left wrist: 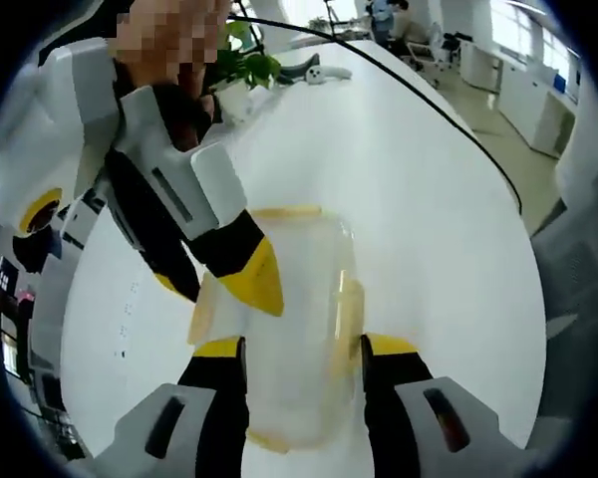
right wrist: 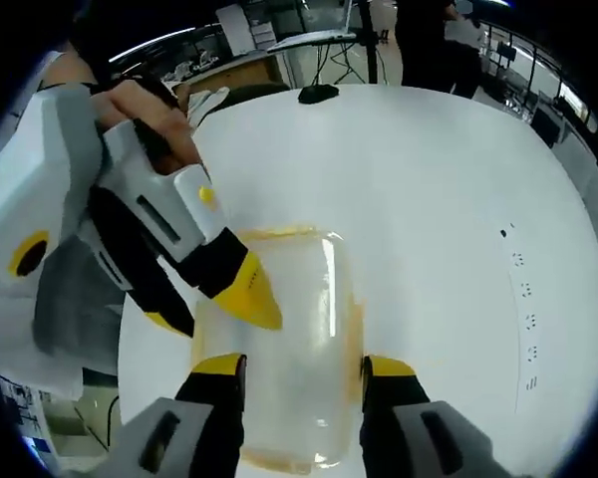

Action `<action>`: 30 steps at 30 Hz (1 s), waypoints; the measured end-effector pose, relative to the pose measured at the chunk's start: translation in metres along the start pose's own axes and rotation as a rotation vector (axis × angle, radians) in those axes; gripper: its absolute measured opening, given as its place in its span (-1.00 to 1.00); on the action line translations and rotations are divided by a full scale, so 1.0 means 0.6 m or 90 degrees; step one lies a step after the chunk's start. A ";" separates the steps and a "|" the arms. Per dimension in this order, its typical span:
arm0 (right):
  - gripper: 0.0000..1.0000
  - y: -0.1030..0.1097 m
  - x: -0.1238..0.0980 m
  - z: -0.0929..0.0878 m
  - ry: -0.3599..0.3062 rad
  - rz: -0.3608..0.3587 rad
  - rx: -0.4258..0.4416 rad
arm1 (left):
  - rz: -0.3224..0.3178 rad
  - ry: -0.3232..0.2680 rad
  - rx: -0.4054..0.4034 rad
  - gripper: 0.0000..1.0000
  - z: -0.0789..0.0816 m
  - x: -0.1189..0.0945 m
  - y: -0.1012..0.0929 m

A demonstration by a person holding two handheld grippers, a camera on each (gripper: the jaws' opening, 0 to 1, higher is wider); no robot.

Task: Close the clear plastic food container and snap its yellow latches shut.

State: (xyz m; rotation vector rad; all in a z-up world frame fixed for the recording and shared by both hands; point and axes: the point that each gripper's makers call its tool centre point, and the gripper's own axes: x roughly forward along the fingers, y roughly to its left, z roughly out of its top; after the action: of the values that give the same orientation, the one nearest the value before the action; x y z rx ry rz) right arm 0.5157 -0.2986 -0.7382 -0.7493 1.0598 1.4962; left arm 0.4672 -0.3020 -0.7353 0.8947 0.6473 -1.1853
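White round table [left wrist: 419, 189]; potted plant [left wrist: 247, 62] at far edge; bright windows [left wrist: 518, 25] beyond.

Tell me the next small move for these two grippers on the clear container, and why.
Probably press the left gripper down on the latch by its yellow tips. The lid already lies on the container, both grippers are open over it, and the right gripper straddles the container's end, steadying it. Whether any yellow latch is already snapped can't be told.

the container [left wrist: 294, 329] lies on the table [left wrist: 419, 169], between the left gripper [left wrist: 304, 354] jaws at 6 o'clock. the right gripper [left wrist: 234, 284] reaches over it from 10 o'clock. a plant [left wrist: 247, 65] stands behind, at 12.
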 end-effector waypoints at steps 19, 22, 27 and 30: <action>-0.17 0.009 0.017 0.001 0.057 0.088 -0.003 | 0.019 0.018 -0.002 -0.30 -0.003 0.005 0.006; -0.20 -0.001 0.014 0.000 0.077 0.086 -0.003 | 0.016 0.022 -0.007 -0.31 -0.004 -0.005 0.014; -0.26 -0.004 0.009 -0.005 0.055 0.095 0.010 | 0.018 0.012 -0.003 -0.31 -0.004 0.004 0.008; -0.25 -0.002 0.012 -0.002 0.062 0.094 0.007 | 0.017 0.014 -0.001 -0.31 -0.003 0.005 0.009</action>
State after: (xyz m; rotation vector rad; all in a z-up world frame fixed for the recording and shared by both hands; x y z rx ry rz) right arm 0.5151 -0.2968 -0.7454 -0.7572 1.2176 1.5900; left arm 0.4730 -0.3011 -0.7376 0.9128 0.6516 -1.1517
